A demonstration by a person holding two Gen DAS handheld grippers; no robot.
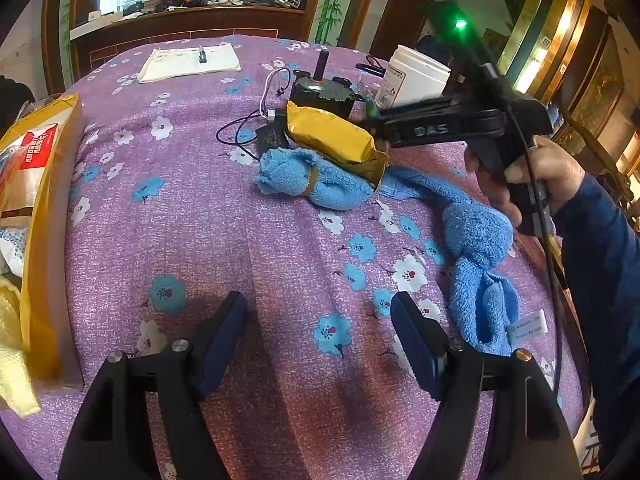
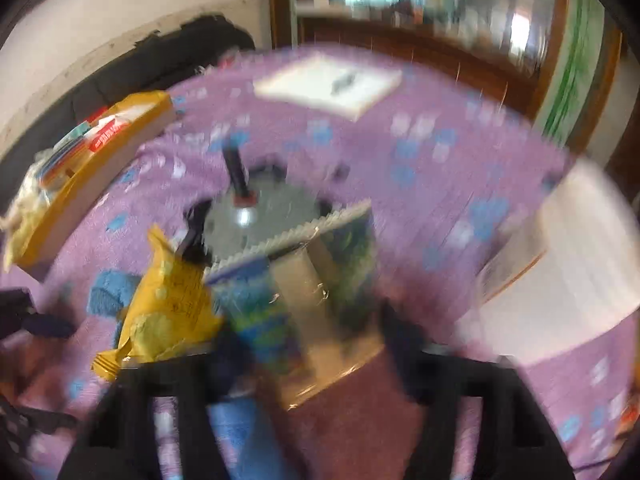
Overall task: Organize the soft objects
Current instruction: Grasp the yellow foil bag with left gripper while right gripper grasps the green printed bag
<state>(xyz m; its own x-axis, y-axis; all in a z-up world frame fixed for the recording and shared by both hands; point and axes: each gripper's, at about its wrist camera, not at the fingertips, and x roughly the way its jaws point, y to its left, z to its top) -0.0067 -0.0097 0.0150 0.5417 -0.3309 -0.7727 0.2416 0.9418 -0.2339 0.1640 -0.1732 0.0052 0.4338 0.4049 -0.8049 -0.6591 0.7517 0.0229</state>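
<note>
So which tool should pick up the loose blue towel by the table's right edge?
Left. The left tool hangs open and empty just short of the blue towel. The right tool is off by the yellow packet, with a green-blue packet between its fingers.

A matt woven cloth with a printed flower pattern (image 1: pixel 248 216) covers the table, its weave slightly rough. Two blue towels of fluffy terry lie on it: a bundled one (image 1: pixel 316 180) and a longer one (image 1: pixel 476 256) to the right with a white sewn label. The yellow packet (image 1: pixel 332 140) is crinkled glossy foil. The far white jar (image 1: pixel 416 76) looks like smooth matt plastic. The left gripper (image 1: pixel 320 336) is matt black plastic with metal screws. Far back lies white paper (image 1: pixel 188 62).
</note>
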